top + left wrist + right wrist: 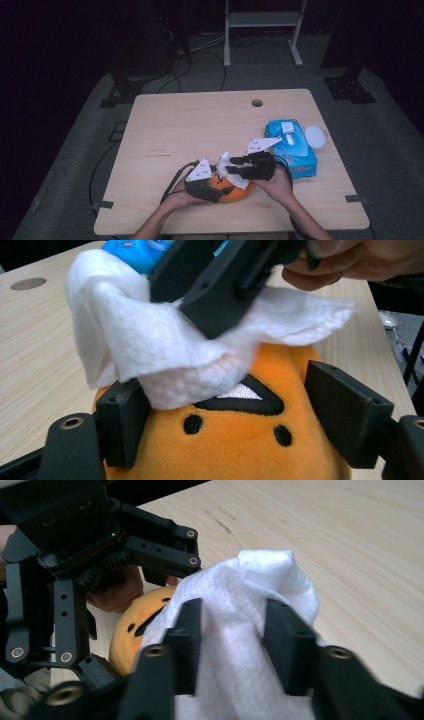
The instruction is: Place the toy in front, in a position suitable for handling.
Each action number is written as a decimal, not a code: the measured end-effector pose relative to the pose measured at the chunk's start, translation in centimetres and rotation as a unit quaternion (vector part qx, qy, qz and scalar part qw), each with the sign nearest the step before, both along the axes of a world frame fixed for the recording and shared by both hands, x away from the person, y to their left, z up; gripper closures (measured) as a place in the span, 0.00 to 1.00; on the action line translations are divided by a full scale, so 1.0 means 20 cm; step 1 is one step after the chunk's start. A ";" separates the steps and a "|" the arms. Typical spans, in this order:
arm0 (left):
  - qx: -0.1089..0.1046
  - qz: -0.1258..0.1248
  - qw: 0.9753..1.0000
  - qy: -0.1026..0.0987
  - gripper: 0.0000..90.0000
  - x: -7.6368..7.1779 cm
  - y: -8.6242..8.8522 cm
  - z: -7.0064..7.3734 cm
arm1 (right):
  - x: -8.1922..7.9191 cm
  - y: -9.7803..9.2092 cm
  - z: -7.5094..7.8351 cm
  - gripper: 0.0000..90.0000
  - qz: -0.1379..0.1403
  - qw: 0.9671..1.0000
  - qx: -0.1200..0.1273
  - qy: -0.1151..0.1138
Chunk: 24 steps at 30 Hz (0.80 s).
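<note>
- Plush (pixel 235 192): orange soft toy with a stitched black face, lower centre of the high view, on the table (pixel 175 125) near its front edge. In the left gripper view its face sits at bottom centre.
- Left gripper (pixel 210 186): jaws clamped on either side of the plush, holding it steady.
- Wipe (pixel 227 162): white sheet, crumpled, draped over the top of the plush; upper half of the left gripper view, centre of the right gripper view.
- Right gripper (pixel 239 167): jaws closed on the wipe, pressing it down onto the plush's head just above the face.
- Wipe pack (pixel 292 147): blue, right of centre in the high view, lid flipped open, apart from the plush.
- Progress, as judged: wipe already drawn from the pack and brought to the plush; wiping appears under way at the top of the head. The face and lower body look untouched; the wipe remains to be set aside and the plush released.
</note>
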<state>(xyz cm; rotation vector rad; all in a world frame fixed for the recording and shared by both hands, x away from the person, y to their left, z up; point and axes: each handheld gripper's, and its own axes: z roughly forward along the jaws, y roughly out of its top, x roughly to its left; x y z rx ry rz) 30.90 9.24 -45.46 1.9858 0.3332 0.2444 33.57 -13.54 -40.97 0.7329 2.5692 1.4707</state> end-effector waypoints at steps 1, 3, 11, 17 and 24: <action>0.003 -0.003 1.000 -0.002 0.24 0.00 0.00 0.00 | 0.00 0.00 -0.01 0.91 -0.001 1.000 -0.006 -0.006; 0.006 -0.005 1.000 -0.005 0.24 0.00 0.00 0.00 | 0.00 0.00 -0.01 0.94 0.002 1.000 -0.007 -0.004; 0.022 -0.009 1.000 -0.013 0.12 -0.01 0.00 0.05 | -0.02 -0.09 0.02 0.97 0.005 1.000 0.018 0.008; 0.021 0.007 1.000 0.000 0.10 0.01 0.06 0.08 | -0.11 -0.21 0.10 0.97 0.005 0.999 0.032 -0.010; 0.031 0.006 0.999 -0.005 0.10 0.01 0.06 0.08 | -0.27 -0.37 0.25 0.97 0.018 0.998 0.047 -0.035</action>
